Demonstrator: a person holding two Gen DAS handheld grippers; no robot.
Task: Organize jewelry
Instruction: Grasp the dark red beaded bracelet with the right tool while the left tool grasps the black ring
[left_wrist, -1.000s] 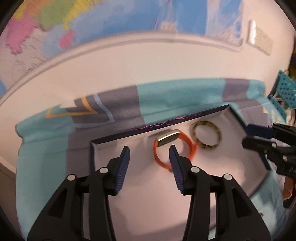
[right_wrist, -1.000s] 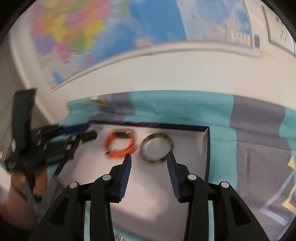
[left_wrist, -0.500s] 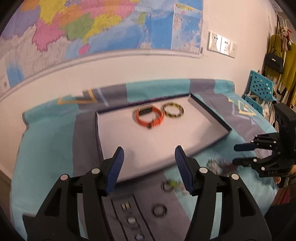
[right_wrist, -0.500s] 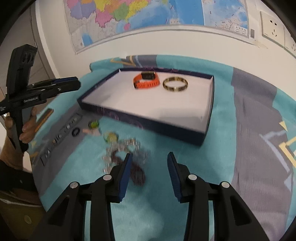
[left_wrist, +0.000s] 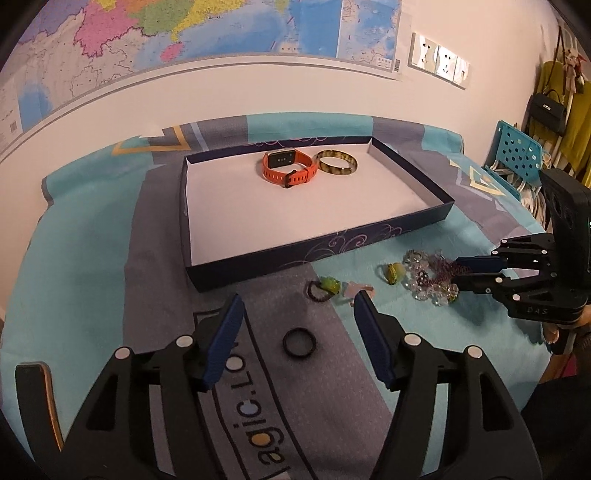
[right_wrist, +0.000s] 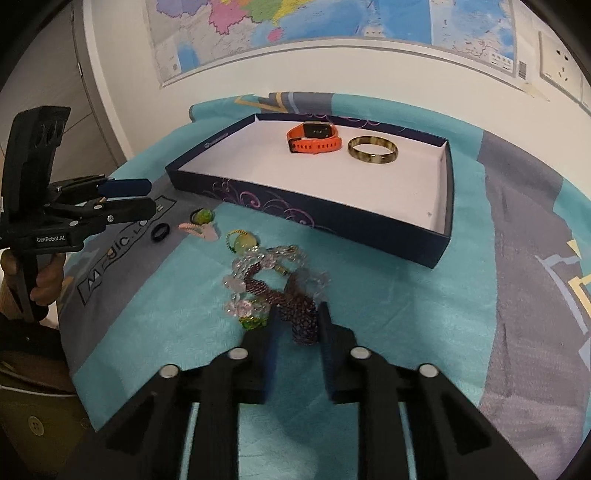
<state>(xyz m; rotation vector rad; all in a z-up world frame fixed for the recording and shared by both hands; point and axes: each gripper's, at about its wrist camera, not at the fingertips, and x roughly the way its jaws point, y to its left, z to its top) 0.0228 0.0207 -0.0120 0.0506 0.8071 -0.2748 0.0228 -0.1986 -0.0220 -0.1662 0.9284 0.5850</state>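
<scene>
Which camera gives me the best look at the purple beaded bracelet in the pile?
Right wrist: the purple beaded bracelet sits close, between the closing right claw fingers. Left wrist shows it small, at the far edge, partly behind that claw.

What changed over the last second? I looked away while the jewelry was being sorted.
Both grippers pulled back from the tray to the loose jewelry. The left gripper is opening over the black ring; the right gripper is closing around the purple beaded bracelet. Orange watch and bangle stayed put.

"GenRobot.AI" on the left gripper (right_wrist: 123, 199), "agic.LO" partly readable on the cloth (left_wrist: 258, 410), "DAS" on the right gripper (left_wrist: 460, 275)
</scene>
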